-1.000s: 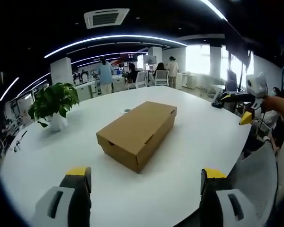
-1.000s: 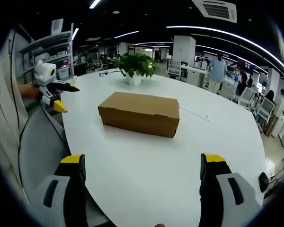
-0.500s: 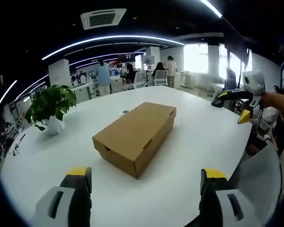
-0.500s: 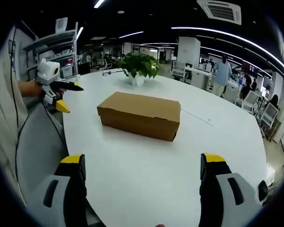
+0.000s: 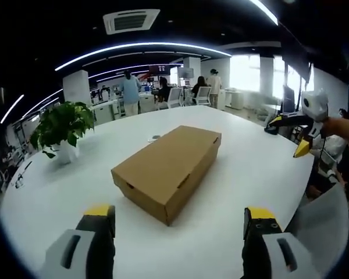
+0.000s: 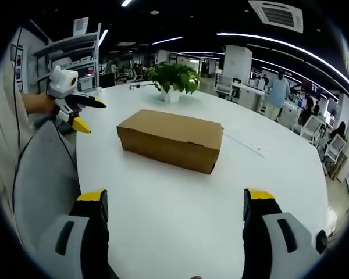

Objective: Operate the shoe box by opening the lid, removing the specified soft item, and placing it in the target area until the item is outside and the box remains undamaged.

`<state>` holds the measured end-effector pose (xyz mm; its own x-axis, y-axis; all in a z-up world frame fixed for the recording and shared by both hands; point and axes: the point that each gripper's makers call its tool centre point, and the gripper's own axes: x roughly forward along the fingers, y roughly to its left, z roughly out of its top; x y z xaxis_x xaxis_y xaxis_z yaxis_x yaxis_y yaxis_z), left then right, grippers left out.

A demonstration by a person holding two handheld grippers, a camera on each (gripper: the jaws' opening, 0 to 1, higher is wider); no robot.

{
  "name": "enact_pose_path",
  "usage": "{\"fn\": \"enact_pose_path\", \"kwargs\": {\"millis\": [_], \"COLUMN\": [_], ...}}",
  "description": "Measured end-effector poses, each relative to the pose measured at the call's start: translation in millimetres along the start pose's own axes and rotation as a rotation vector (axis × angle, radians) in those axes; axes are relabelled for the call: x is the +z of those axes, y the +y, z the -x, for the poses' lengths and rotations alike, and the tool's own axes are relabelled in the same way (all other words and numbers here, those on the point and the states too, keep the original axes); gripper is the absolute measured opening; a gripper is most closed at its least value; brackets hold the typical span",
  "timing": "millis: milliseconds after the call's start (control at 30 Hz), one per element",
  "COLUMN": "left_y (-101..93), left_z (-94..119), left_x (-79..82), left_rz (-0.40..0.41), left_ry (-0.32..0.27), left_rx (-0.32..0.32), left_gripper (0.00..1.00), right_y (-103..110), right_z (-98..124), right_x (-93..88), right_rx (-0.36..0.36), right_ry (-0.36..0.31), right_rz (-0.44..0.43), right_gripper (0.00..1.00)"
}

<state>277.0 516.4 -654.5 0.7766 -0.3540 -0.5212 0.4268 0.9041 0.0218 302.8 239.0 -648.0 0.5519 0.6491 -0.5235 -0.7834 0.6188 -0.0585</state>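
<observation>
a plain brown cardboard shoe box (image 5: 167, 168) lies flat with its lid down in the middle of a large round white table (image 5: 250, 174), well apart from the table's near edge, and nothing touches it. in the left gripper view the left gripper (image 5: 174, 224), grey with yellow-tipped black jaws, hangs above the near part of the table with its jaws spread wide and nothing between them, short of the box's near corner. in the right gripper view the right gripper (image 6: 174, 200) likewise has its jaws wide apart and bare, over the white tabletop (image 6: 180, 221), with the shoe box (image 6: 171, 139) ahead showing its long side. each gripper also shows in the other's view, held in a hand off the table's edge, its two jaws parted: the right one (image 5: 291, 136) at the right of the left gripper view, the left one (image 6: 90, 115) at the left of the right gripper view. a green leafy plant in a white pot (image 5: 63, 129) stands on the far side of the table, well apart from the box (image 6: 173, 78). behind it lie office desks, chairs and standing people (image 5: 130, 90)
</observation>
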Motion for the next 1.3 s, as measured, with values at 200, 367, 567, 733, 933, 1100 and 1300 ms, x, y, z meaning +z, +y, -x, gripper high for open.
{"fn": "enact_pose_path", "kwargs": {"millis": [200, 367, 567, 733, 933, 1100, 1300], "left_y": [-3.6, -4.4, -3.6, -3.7, -3.7, -1.5, 1.0], "left_z": [-7.1, -12.9, -19.0, -24.1, -31.1, -38.5, -45.9], "left_x": [-2.9, -6.7, -12.9, -18.1, -20.8, -21.0, -20.9], "left_rz": [-0.002, 0.001, 0.014, 0.026, 0.037, 0.061, 0.077], "left_ry": [0.009, 0.018, 0.031, 0.037, 0.041, 0.041, 0.038], "left_rx": [-0.006, -0.001, 0.008, 0.012, 0.015, 0.026, 0.047], "left_gripper": [0.88, 0.87, 0.84, 0.81, 0.77, 0.75, 0.72], "right_y": [-3.8, -6.8, -10.4, -16.1, -23.2, -27.6, -32.8], "right_z": [-8.9, -18.0, -27.9, -36.3, -45.3, -53.9, -64.9], "right_x": [2.0, 0.3, -0.2, -1.1, -3.1, -3.5, -6.2], "right_rx": [0.016, 0.036, 0.059, 0.066, 0.072, 0.093, 0.113], "right_ry": [-0.011, 0.0, 0.006, 0.012, 0.018, 0.017, 0.034], "right_rz": [0.022, 0.041, 0.065, 0.086, 0.1, 0.12, 0.123], "right_gripper": [0.87, 0.85, 0.82, 0.8, 0.78, 0.74, 0.73]}}
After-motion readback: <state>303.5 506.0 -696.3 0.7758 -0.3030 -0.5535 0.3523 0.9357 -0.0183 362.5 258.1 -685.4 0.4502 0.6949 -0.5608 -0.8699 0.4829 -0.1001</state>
